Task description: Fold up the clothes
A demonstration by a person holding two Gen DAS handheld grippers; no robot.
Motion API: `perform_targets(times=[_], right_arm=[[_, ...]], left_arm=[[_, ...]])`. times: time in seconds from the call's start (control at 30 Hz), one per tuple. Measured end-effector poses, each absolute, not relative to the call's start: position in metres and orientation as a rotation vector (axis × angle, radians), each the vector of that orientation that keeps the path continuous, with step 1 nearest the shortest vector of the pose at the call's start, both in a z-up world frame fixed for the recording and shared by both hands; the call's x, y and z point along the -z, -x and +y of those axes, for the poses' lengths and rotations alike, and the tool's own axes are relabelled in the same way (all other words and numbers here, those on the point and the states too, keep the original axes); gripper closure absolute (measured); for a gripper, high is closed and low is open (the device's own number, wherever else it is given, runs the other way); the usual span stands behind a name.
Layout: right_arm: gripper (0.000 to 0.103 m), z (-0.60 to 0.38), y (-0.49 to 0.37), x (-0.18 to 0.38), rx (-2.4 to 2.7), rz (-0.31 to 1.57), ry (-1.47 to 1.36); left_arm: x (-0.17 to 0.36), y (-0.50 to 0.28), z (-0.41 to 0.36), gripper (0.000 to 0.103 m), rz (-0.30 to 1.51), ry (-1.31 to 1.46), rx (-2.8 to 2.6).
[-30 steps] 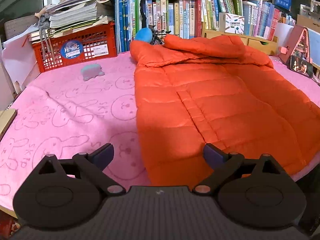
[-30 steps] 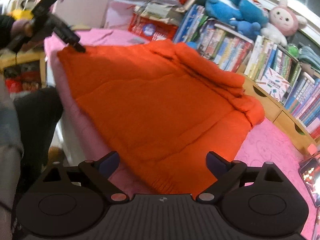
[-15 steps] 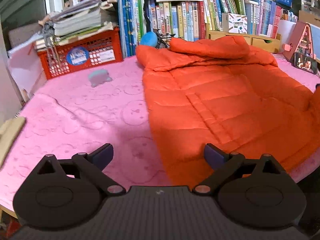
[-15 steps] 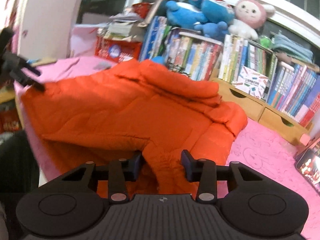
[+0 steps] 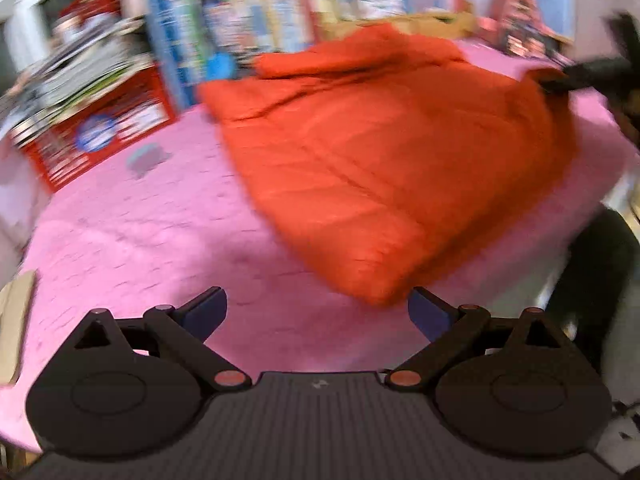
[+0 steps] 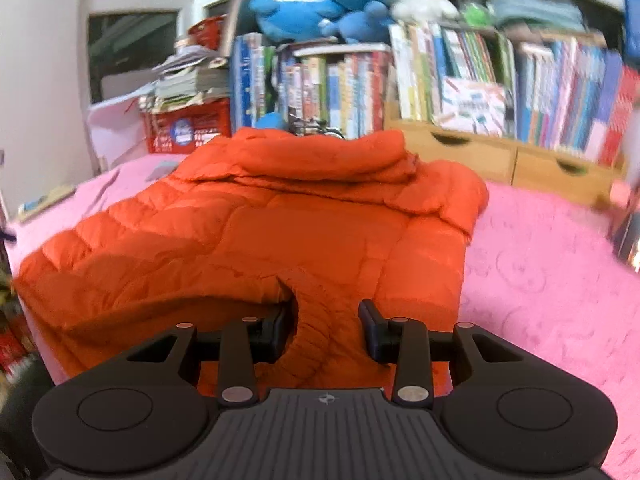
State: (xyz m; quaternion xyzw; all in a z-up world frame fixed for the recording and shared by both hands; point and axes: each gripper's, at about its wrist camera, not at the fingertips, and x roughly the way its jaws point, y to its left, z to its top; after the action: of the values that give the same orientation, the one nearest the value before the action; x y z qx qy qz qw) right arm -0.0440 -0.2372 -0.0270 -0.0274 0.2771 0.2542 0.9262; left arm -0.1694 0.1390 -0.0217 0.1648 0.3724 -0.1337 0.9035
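The jacket (image 6: 280, 240) lies spread on the pink cover (image 6: 540, 280) of the counter, straight ahead of the right tongs (image 6: 326, 324), with its collar end at the far side toward the books (image 6: 460, 80). The right tongs have just been closing and are now clamped on a bunched fold of its ribbed hem, which bulges up between the two pads. The left tongs (image 5: 318, 312) stand wide apart and hold nothing; the near corner of the jacket (image 5: 380, 152) sits just ahead of them, a little toward their right finger, not touching.

It looks like a quilted, padded jacket — light for its bulk, soft, and springy, so I judge any fold will tend to puff back open unless it is pressed flat. The shell seems smooth and may slip on itself, though the cover under it looks grippy enough to hold the lower layer in place. Nothing fragile here; a firm pinch does no harm.

The best places to hold are the firm edges — the ribbed hem and the corners — where the cloth is thin enough for the pads to close well. A pinch in the middle of a puffy panel would likely slide off. The free corner before the left tongs is the natural second hold, so the hem can be lifted evenly from both ends.
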Motion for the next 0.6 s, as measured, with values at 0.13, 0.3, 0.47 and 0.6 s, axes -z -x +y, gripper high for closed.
perform_targets(times=[0.13,0.3,0.47,0.6], right_arm=[[0.065,-0.245,0.036,0.028,-0.516,0.604,-0.047],[0.065,-0.251,0.030,0.031,-0.513,0.628,-0.126],[0.063,-0.255,0.031,0.034,-0.511,0.638,-0.161],[0.063,-0.259,0.029,0.035,-0.508,0.646,-0.200]], left_arm=[[0.037,0.169,0.111,0.005,0.771,-0.503,0.338],[0.045,0.158,0.099,0.000,0.703,-0.589,0.296],[0.030,0.146,0.099,0.000,0.596,-0.604,0.236],[0.025,0.134,0.095,0.000,0.530,-0.604,0.196]])
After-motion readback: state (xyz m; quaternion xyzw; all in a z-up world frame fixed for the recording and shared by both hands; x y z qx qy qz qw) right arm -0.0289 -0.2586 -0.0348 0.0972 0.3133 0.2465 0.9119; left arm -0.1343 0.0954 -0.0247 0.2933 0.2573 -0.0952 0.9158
